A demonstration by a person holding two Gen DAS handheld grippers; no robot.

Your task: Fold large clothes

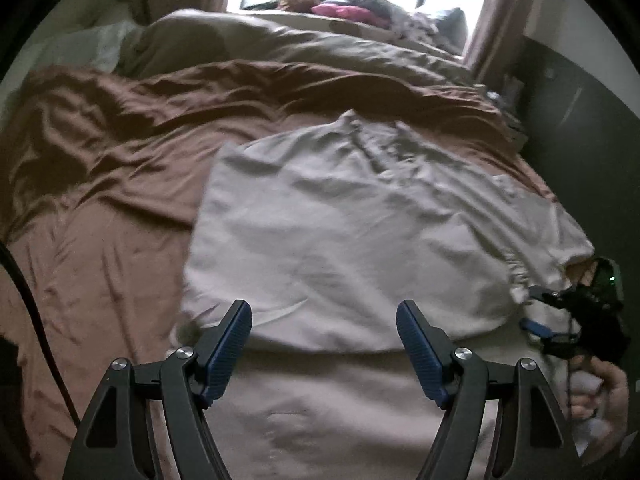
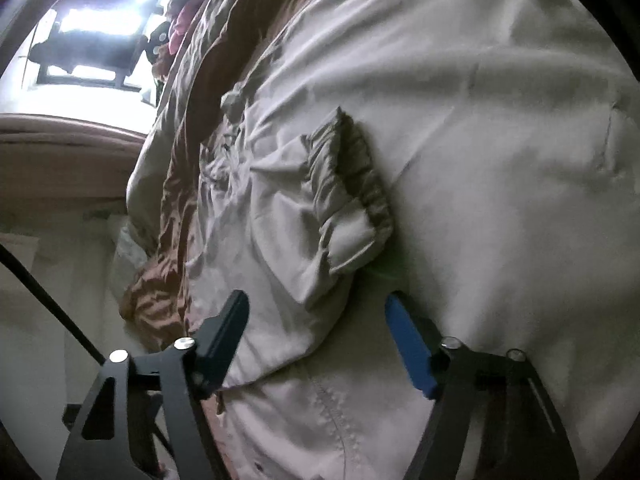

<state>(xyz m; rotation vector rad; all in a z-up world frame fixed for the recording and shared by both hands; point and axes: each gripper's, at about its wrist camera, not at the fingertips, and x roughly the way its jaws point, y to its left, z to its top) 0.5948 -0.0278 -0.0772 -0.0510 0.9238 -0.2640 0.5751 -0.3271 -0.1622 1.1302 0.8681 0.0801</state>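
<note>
On the brown bed my pale garment lies creased, half-folded, elastic cuff bunched; both tools, left and right, gape released.

Bed in brown sheet — pale garment lies spread on it.

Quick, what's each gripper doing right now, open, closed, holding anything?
Left gripper: open, holding nothing, above the garment.
Right gripper: open, a fold of the garment between its jaws, not gripped.

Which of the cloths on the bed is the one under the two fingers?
The pale cream garment, smooth and spread nearest the fingers. The shiny brown sheet lies beneath it, and the beige duvet is bunched up by the window.
</note>
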